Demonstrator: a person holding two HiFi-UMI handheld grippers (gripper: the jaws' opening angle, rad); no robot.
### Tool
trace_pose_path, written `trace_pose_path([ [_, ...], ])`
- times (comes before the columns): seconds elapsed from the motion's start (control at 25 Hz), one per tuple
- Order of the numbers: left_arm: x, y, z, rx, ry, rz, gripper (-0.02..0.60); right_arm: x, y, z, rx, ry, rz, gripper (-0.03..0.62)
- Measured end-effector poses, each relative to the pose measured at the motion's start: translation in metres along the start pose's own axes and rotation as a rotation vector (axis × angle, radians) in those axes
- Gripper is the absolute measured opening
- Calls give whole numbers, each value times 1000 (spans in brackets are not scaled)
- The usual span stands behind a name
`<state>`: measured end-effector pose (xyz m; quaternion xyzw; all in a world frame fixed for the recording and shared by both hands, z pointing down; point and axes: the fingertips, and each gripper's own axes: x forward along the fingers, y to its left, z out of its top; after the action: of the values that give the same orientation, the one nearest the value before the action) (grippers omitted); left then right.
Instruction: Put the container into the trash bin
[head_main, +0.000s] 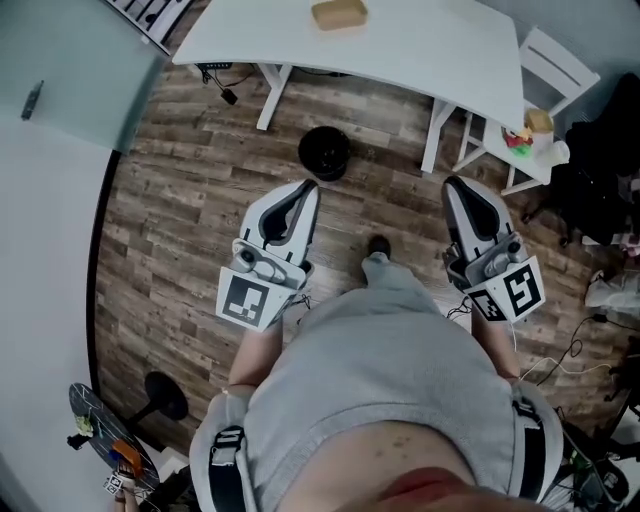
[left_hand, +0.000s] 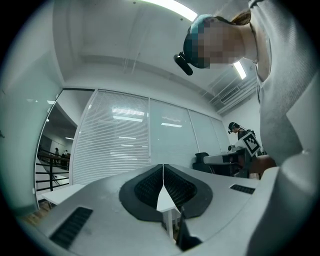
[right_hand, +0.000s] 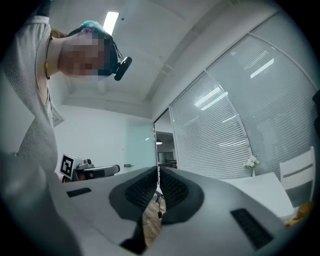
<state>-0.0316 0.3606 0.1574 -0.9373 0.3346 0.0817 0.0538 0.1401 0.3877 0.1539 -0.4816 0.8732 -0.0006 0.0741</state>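
A tan container (head_main: 339, 14) lies on the white desk (head_main: 420, 50) at the top of the head view. A round black trash bin (head_main: 324, 152) stands on the wood floor just in front of the desk. My left gripper (head_main: 309, 186) hovers below and slightly left of the bin, shut and empty. My right gripper (head_main: 451, 184) hovers to the right of the bin, near a desk leg, also shut and empty. In the left gripper view the left gripper (left_hand: 162, 172) has its pads pressed together. The right gripper view shows the right gripper (right_hand: 159, 180) the same way.
A white chair (head_main: 556, 62) and a small side table (head_main: 528, 150) with colourful items stand at the right. Cables (head_main: 575, 350) trail on the floor at the right. A skateboard (head_main: 105, 440) and a black round base (head_main: 166, 396) lie at the lower left, beside a glass wall (head_main: 45, 200).
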Motion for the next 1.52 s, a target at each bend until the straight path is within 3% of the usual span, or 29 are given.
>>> trace_pose_path([
  [0.48,89,28,-13,19,-22,73,11,44,-85,-5,62,22,100,71],
  [0.68,111,28,-24,-4,-15,64,11,61,-90,-8,29,45,161,71],
  [1.16,127,41,-30,-29,-10,51,11,77,-98,-17,48,64,171,71],
  [1.52,126,50,-34,-38,-10,91,11,83,-106,-20,59,72,185,71],
])
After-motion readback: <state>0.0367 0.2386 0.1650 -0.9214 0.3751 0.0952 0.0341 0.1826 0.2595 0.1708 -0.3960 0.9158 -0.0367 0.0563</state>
